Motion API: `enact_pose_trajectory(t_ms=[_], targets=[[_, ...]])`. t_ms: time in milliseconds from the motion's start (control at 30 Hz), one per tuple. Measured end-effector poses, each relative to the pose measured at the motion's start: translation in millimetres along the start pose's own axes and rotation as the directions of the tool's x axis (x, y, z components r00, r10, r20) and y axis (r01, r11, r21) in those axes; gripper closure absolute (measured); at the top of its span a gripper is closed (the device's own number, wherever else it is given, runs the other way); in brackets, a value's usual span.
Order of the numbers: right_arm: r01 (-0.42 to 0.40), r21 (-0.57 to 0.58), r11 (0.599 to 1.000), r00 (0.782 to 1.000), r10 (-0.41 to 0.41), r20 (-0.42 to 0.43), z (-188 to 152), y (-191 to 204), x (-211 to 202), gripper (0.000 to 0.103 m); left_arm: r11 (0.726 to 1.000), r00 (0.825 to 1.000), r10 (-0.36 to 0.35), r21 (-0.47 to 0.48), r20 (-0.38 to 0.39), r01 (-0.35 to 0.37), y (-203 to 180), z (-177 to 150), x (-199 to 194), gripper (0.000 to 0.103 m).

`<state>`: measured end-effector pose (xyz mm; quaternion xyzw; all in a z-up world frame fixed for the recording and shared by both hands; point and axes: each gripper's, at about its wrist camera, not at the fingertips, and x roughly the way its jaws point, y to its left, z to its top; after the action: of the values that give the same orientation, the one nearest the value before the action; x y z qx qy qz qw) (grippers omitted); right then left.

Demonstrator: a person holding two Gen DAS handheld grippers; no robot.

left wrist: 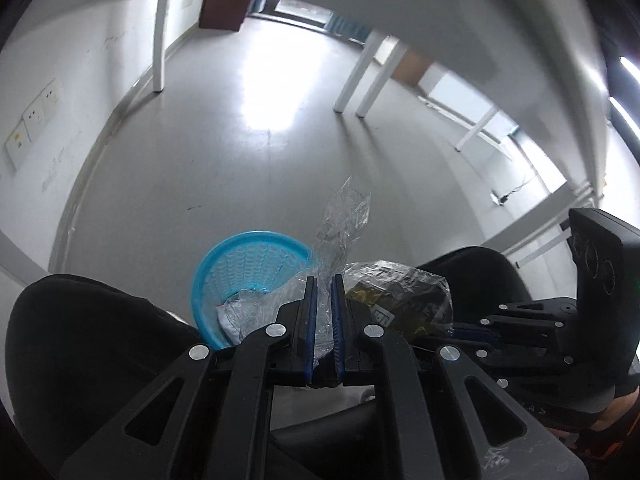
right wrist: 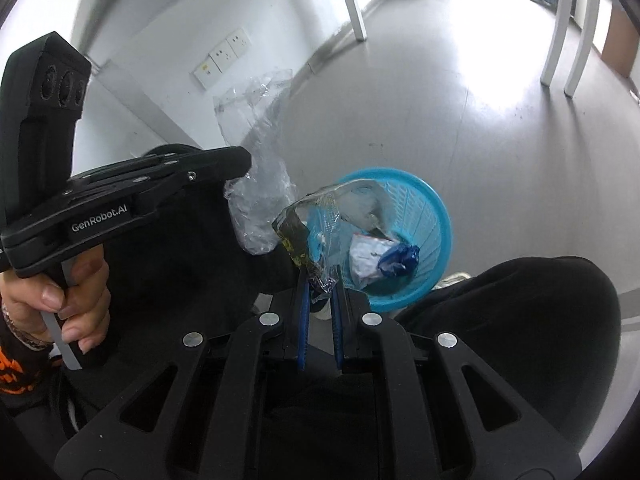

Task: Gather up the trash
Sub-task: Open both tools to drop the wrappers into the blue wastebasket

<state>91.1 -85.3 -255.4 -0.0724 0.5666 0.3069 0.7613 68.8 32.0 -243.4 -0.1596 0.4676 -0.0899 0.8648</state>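
On the left, the left gripper (left wrist: pixel 324 292) has its blue-padded fingers (left wrist: pixel 311 320) pressed together on a crumpled clear plastic film (left wrist: pixel 340 220), which rises above the fingertips and bunches down between them. In the right wrist view that same film (right wrist: pixel 256 184) hangs at the tip of the left gripper (right wrist: pixel 236 168), held up by a bare hand (right wrist: pixel 68 292) around its black handle. Just beyond and below sits a round light-blue plastic mesh basket (left wrist: pixel 224 268) on the grey floor (left wrist: pixel 248 152), between the person's black-clad knees (left wrist: pixel 80 320). Further right, the right gripper (right wrist: pixel 320 288) is clamped on a dark printed wrapper with yellow marks and a clear window (right wrist: pixel 320 220), which stands over the near rim of the basket (right wrist: pixel 436 216). Inside the basket lie a white crumpled piece (right wrist: pixel 366 258) and a dark blue crumpled scrap (right wrist: pixel 400 258), touching each other
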Motion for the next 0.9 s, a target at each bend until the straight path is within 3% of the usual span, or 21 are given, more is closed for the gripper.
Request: enact_pose_trajectory(t_ms=[100,200,467,667,900], targets=[[0.004,0.013,1.0,1.0,-0.004,-0.028,6.5,-6.9,15.5,0.094,0.999,0.999,0.035,-0.008,-0.03,-0.035,8.8,5.5,18.1,0.097],[-0.007,0.052,0.999,0.998,0.01,-0.065,9.5,-14.3,32.0,0.094,0.996,0.997,0.029,-0.08,-0.069,-0.035,22.9,9.9,34.4,0.097],[0.029,0.111,0.993,0.987,-0.01,-0.162,27.3,-34.6,84.2,0.094,0.956,0.988,0.049,-0.28,-0.146,-0.088,59.3,18.6,79.2,0.097],[0.026,0.155,0.988,0.975,0.01,-0.224,36.5,-52.7,114.5,0.094,0.94,0.98,0.043,-0.324,-0.192,-0.105,72.3,26.0,104.9,0.097],[0.036,0.178,0.983,0.951,0.021,-0.308,45.5,-66.4,156.7,0.094,0.934,0.958,0.072,-0.317,-0.277,-0.163,76.0,29.8,143.4,0.097]])
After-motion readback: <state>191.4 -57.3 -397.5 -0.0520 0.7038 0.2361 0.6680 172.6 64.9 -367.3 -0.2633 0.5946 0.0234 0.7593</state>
